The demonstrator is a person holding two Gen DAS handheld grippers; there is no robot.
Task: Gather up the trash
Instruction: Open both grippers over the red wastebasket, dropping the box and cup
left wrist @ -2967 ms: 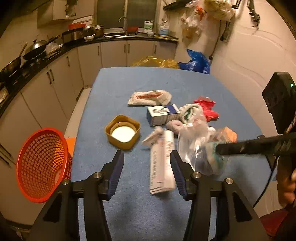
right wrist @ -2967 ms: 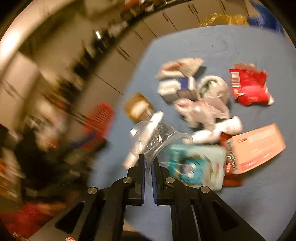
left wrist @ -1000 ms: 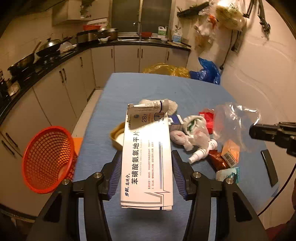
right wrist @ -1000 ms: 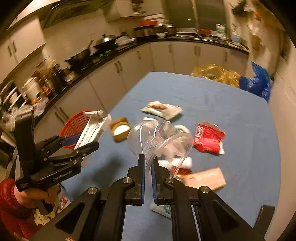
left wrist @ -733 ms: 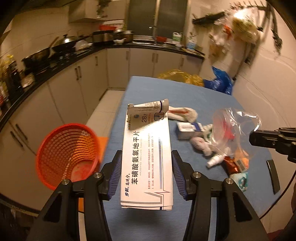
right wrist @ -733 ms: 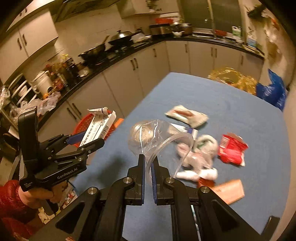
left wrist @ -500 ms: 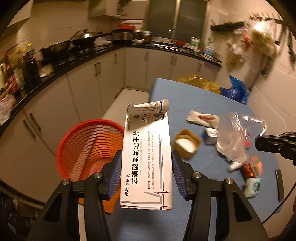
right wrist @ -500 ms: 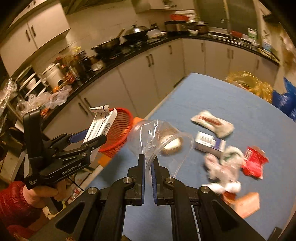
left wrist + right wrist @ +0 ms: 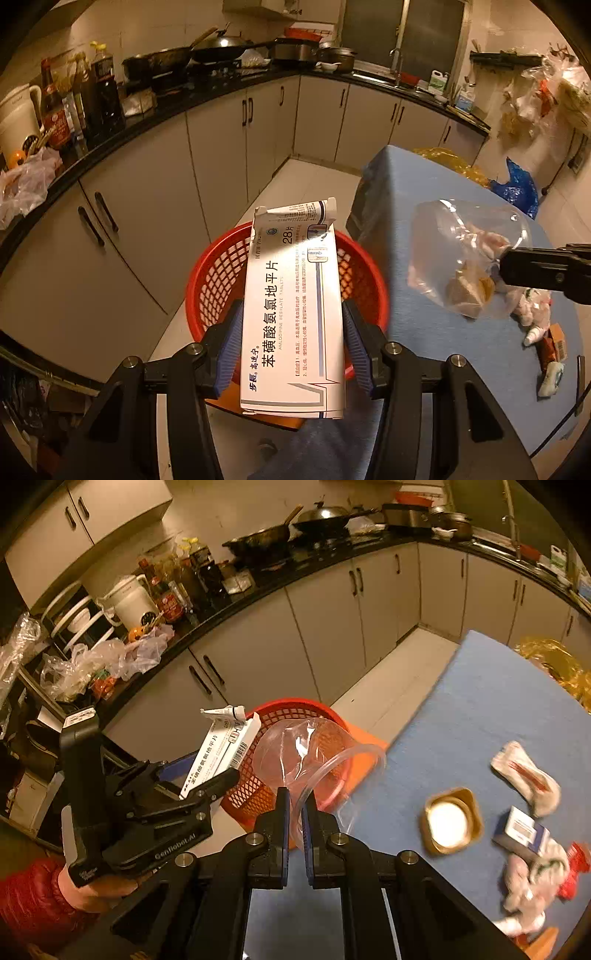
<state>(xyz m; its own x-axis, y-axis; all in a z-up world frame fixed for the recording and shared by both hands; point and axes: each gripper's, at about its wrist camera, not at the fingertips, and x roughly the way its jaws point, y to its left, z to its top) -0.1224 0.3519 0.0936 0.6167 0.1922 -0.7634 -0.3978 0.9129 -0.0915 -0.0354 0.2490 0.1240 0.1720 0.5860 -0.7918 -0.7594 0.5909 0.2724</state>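
My left gripper (image 9: 291, 334) is shut on a long white medicine box (image 9: 293, 314) and holds it in the air above the red mesh basket (image 9: 214, 273) on the floor beside the table. The box (image 9: 221, 749) and the basket (image 9: 255, 794) also show in the right wrist view. My right gripper (image 9: 294, 805) is shut on the rim of a clear plastic cup (image 9: 306, 753), held over the table's left edge near the basket. The cup (image 9: 458, 258) shows at right in the left wrist view.
The blue table (image 9: 491, 709) holds a yellow lidded tub (image 9: 448, 821), a white pouch (image 9: 524, 773), a blue-white box (image 9: 522, 830), a red wrapper and crumpled wrappers (image 9: 532, 882). Kitchen cabinets (image 9: 155, 184) and a cluttered counter stand at left and behind.
Both grippers have swung left from over the table toward the basket, each keeping its hold. The basket now lies directly under the medicine box.
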